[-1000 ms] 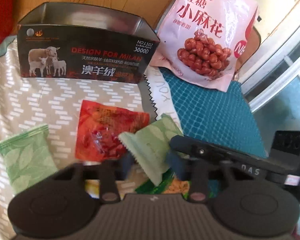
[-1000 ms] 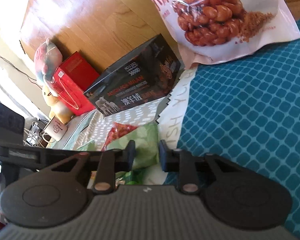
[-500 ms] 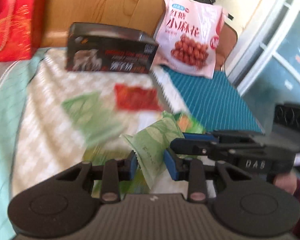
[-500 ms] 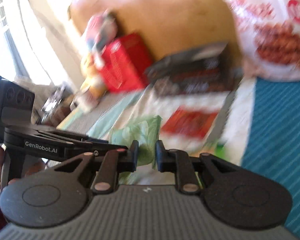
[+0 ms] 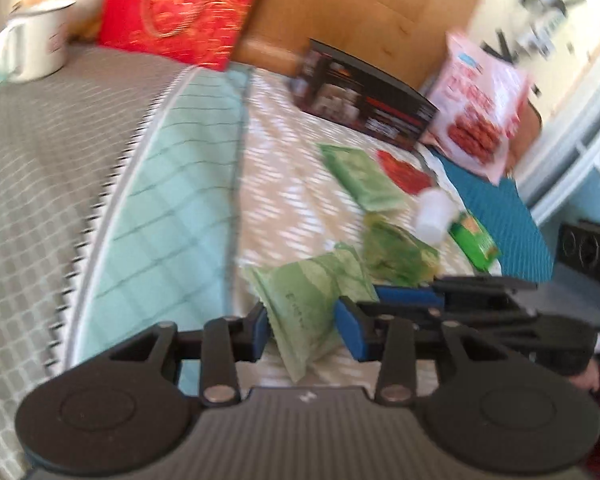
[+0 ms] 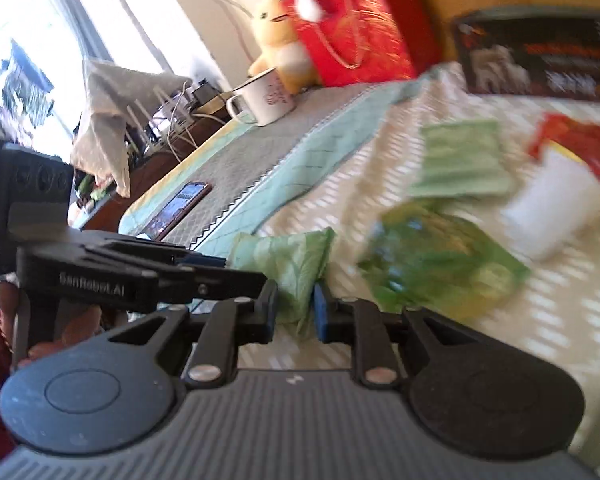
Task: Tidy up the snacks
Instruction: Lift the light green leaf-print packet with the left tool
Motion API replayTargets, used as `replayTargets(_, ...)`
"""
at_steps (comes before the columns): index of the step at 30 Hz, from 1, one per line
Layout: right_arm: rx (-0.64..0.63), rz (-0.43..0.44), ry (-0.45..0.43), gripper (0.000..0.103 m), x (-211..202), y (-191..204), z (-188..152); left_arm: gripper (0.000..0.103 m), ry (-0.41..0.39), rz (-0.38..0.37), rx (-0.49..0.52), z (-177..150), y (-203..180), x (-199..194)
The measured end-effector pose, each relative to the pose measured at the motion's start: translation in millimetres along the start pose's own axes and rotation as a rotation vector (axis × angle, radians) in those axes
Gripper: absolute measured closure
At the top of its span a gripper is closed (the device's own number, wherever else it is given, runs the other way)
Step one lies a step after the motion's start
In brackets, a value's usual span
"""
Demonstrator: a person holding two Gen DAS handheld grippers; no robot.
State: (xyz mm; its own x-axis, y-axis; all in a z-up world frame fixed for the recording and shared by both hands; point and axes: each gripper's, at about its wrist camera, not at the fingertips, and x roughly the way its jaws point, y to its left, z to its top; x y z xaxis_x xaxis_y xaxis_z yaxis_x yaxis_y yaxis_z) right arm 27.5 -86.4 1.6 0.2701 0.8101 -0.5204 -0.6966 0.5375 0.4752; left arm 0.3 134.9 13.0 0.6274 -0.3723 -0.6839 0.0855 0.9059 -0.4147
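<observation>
A light green snack packet [image 5: 312, 304] [image 6: 288, 264] hangs between both grippers above the patterned cloth. My left gripper [image 5: 302, 324] has it between its blue pads, which touch both sides while the jaws are opening. My right gripper [image 6: 294, 306] pinches the packet's lower edge, and its jaws are opening too. From the right, the right gripper [image 5: 404, 294] reaches in level to the packet's edge. The left gripper [image 6: 204, 260] comes in from the left. The dark open box [image 5: 364, 96] [image 6: 540, 56] stands far back by the wooden wall.
On the cloth lie a flat green packet [image 5: 360, 178], a red packet [image 5: 404, 170], a crumpled green packet [image 5: 400, 252], a white object [image 5: 434, 210] and a small green box [image 5: 474, 240]. A pink bag [image 5: 476, 112] leans at the back. A mug [image 6: 264, 96], red bag [image 5: 180, 8] and phone [image 6: 180, 208] sit left.
Both grippers have pulled back from the dark box and swung left, carrying the green packet together. The mug and red bag came into view. The left jaws stand wider.
</observation>
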Motion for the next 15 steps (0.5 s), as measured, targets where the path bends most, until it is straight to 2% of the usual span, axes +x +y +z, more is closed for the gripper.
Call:
replayTargets(1,0.0,0.008,-0.002,0.076,3.7,1.8,-0.2,0.065,-0.008,-0.001,-0.012,0.9,5.8,-1.9)
replayTargets(3,-0.033,0.039,0.027,0.059,11.0,6.9,-0.2,0.064,-0.02,-0.007,-0.026,5.0,14.9,-3.0)
replayTargets(5,-0.17,0.011,0.048,0.05,14.7,23.7,1.1,0.064,-0.02,-0.023,-0.029,6.3,18.8,-1.8)
replayTargets(8,-0.382,-0.068,0.101,0.048,18.9,41.8,3.5,0.063,-0.028,-0.027,-0.005,6.8,18.3,-1.2)
replayTargets(10,-0.523,-0.14,0.126,0.043,21.4,46.9,2.3,0.061,-0.037,-0.038,-0.007,6.1,20.5,-2.8)
replayTargets(11,-0.565,-0.161,0.127,0.034,22.1,47.7,2.6,0.058,-0.042,-0.044,-0.016,6.3,23.3,-4.0)
replayTargets(12,-0.589,-0.17,0.128,0.03,20.9,46.7,4.0,0.056,-0.05,-0.042,-0.024,6.2,26.7,-6.6)
replayTargets(15,-0.613,-0.157,0.158,0.031,20.3,44.5,9.2,0.056,-0.065,-0.055,-0.042,6.1,35.5,-12.9)
